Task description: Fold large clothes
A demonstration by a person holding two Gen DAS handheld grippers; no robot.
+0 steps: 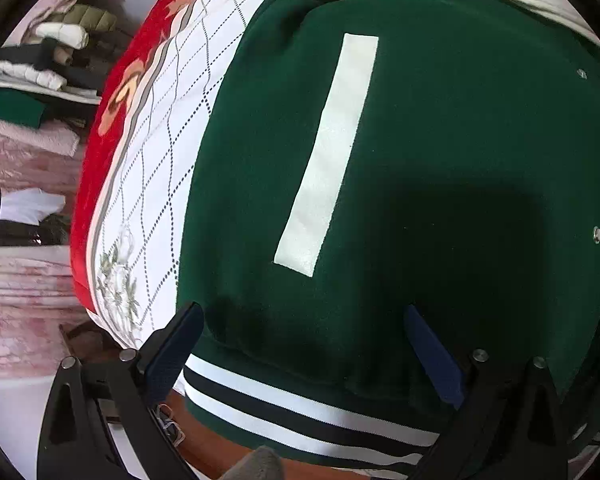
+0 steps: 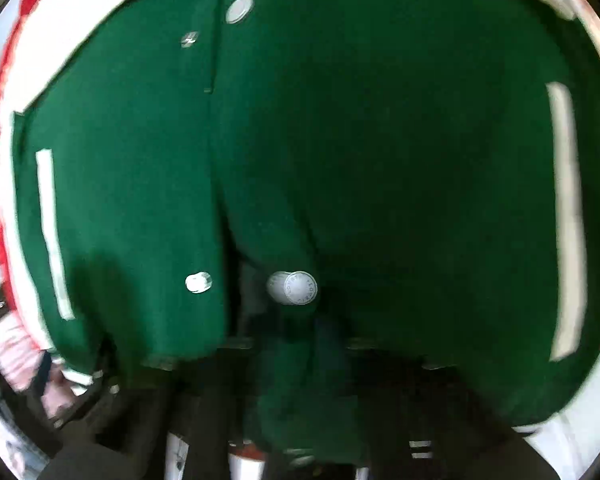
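A green varsity jacket [image 1: 420, 160] is spread flat on the bed [image 1: 160, 168], hem at its near edge. No fold is seen yet. The left tongs [image 1: 304, 340] are held apart above the hem; the right tongs, blurred, are judged together.

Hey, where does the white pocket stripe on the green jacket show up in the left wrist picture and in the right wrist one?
Left wrist view: the white pocket stripe runs slantwise across the middle of the green jacket, above the open left gripper.
Right wrist view: the stripe stands near the left edge, blurred; a second one is near the right edge.
Shared landmark: the silver snap buttons along the jacket's front opening.
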